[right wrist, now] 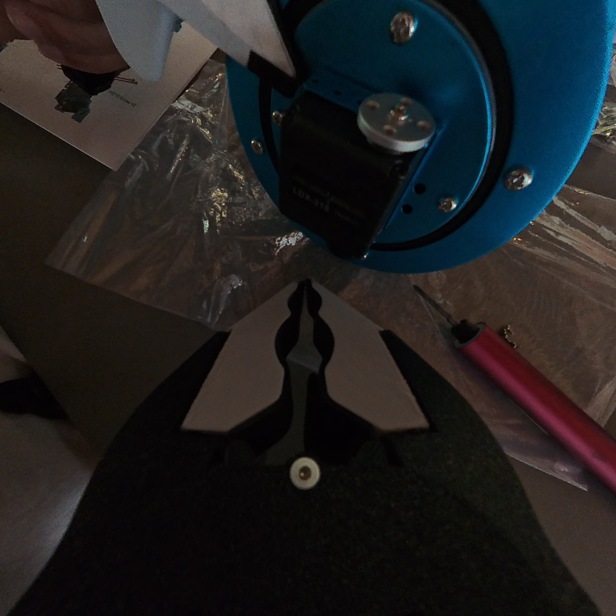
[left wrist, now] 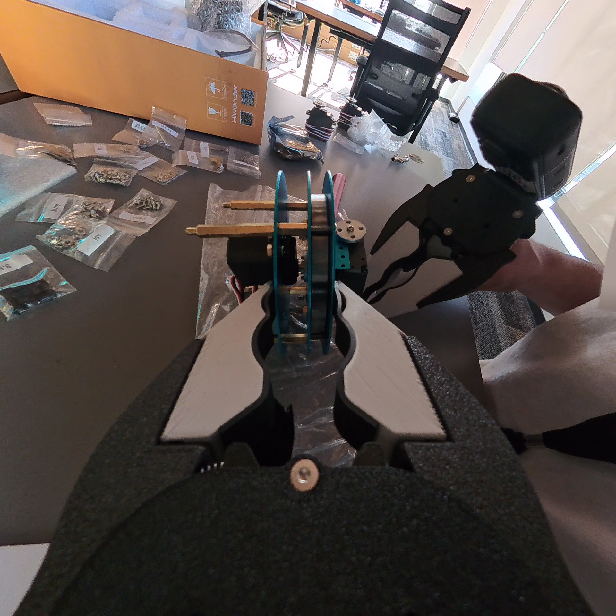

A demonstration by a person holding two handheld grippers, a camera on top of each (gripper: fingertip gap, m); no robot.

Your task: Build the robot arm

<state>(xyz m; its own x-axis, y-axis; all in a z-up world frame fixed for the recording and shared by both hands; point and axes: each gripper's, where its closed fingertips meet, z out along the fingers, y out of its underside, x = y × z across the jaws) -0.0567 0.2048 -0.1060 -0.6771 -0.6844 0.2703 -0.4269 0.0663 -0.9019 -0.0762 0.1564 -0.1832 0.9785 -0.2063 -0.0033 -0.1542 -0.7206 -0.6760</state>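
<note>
My left gripper (left wrist: pixel 305 296) is shut on a blue round-plate assembly (left wrist: pixel 310 253). It is made of three blue discs on brass standoffs (left wrist: pixel 233 230), with a black servo and a silver horn (left wrist: pixel 350 230). My white fingers (left wrist: pixel 233 350) press on the two outer discs, which stand on edge over a clear plastic bag (left wrist: pixel 220 266). In the right wrist view the same assembly (right wrist: pixel 500 133) shows face on, with the servo (right wrist: pixel 333 186) and the left gripper's finger (right wrist: pixel 250 43) against it. My right gripper (right wrist: pixel 305 283) is shut with nothing in it, just below the disc's rim; it also shows in the left wrist view (left wrist: pixel 365 295).
A pink-handled screwdriver (right wrist: pixel 533 393) lies on the bag at the right. Several small bags of screws (left wrist: pixel 100 206) lie to the left. An orange cardboard box (left wrist: pixel 133 76) stands behind them, with two servos (left wrist: pixel 320 123) and a black chair (left wrist: pixel 410 66) farther back. A printed sheet (right wrist: pixel 83 110) lies nearby. Left tips to right tips: about 9 cm. My right tips are roughly 12 cm from the pink-handled screwdriver (right wrist: pixel 533 393).
</note>
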